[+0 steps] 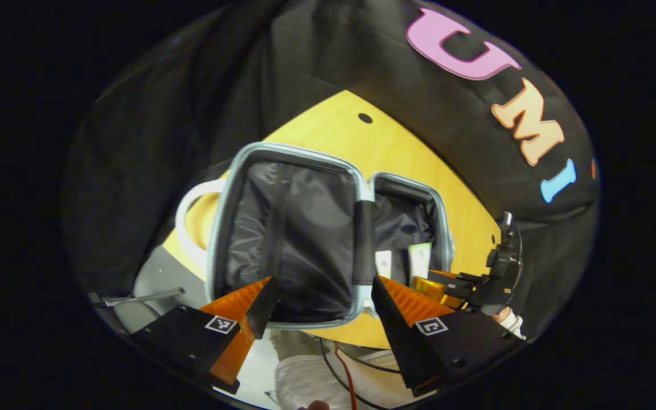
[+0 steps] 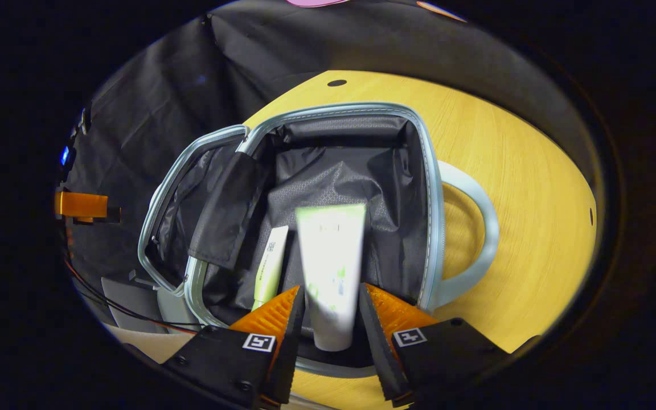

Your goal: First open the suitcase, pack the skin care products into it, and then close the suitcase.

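The suitcase [image 2: 328,171] lies open on the round wooden table [image 2: 521,188], both lined halves up, pale handle [image 2: 476,233] toward the table's middle.

R gripper [image 2: 332,310] hangs over the near rim of the deeper half, pointing down into it. Its fingers sit either side of a white-and-green tube [image 2: 331,267], close against it; tube looks blurred, and I can't tell if both fingers actually press on it or it's loose between them. Tube's lower end sits by the suitcase's near rim. A slimmer tube [image 2: 270,265] lies in the same half, just left of the big one, its lower end hidden behind the R finger.

L gripper [image 1: 319,302] is poised at the near edge of the other half, w/ jaws spread wide, nothing between them but the suitcase rim. From there the R gripper [image 1: 490,273] shows at the far side of the suitcase, partly cut off; both tubes show only as pale tops [image 1: 419,259] past the centre flap [image 1: 364,242]. A sleeve [image 1: 510,322] peeks below the R gripper.
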Action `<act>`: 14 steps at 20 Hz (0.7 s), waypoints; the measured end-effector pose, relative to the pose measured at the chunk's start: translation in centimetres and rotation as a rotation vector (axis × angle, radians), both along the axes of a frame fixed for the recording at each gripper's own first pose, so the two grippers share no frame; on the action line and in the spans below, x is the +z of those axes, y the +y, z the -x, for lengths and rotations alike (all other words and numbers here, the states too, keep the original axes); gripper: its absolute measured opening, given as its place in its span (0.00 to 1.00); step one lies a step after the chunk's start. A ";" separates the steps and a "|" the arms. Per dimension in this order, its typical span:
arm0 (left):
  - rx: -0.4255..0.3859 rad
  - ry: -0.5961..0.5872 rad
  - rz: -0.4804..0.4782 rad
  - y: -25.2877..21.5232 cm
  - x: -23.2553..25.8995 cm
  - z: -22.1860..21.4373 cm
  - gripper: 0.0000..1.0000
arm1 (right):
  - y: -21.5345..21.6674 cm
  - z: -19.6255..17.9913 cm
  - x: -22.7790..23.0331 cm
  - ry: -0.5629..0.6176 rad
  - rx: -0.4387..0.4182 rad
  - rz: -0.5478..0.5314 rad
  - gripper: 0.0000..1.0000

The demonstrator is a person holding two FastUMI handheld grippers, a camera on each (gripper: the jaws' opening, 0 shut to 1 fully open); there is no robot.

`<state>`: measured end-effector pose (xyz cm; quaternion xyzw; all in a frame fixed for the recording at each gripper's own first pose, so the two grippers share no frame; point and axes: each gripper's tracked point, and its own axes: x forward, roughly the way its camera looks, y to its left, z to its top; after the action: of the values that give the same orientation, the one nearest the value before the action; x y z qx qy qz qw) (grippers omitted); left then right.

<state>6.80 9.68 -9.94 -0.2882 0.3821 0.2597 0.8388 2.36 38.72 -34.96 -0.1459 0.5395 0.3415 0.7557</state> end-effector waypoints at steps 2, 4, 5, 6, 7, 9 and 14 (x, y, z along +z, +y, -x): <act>0.053 0.007 -0.013 2.7 -0.3 1.5 0.97 | 0.7 -0.2 1.5 -0.024 -0.023 -0.065 0.66; 0.108 0.008 -0.012 5.2 -0.9 3.0 0.97 | 1.5 -0.6 3.2 -0.052 -0.061 -0.152 0.89; 0.131 0.014 -0.012 6.4 -1.3 4.0 0.97 | 1.5 -1.2 4.3 -0.087 -0.091 -0.185 0.94; 0.148 0.023 -0.018 7.4 -1.5 5.1 0.97 | 1.3 -1.8 5.4 -0.126 -0.114 -0.215 0.93; 0.167 0.037 -0.028 8.5 -1.4 6.2 0.97 | 0.8 -2.5 6.6 -0.165 -0.141 -0.235 0.93; 0.198 0.054 -0.037 10.5 -2.3 7.4 0.97 | -0.7 -3.7 8.8 -0.227 -0.218 -0.279 0.98; 0.231 -0.020 0.033 15.0 -5.7 7.0 0.96 | -6.9 -6.2 12.8 -0.354 -0.422 -0.339 0.98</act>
<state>-0.15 24.70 -15.64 -0.3465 0.3422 0.3456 0.8021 8.53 31.80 -22.19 0.0398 0.3537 0.2318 0.9053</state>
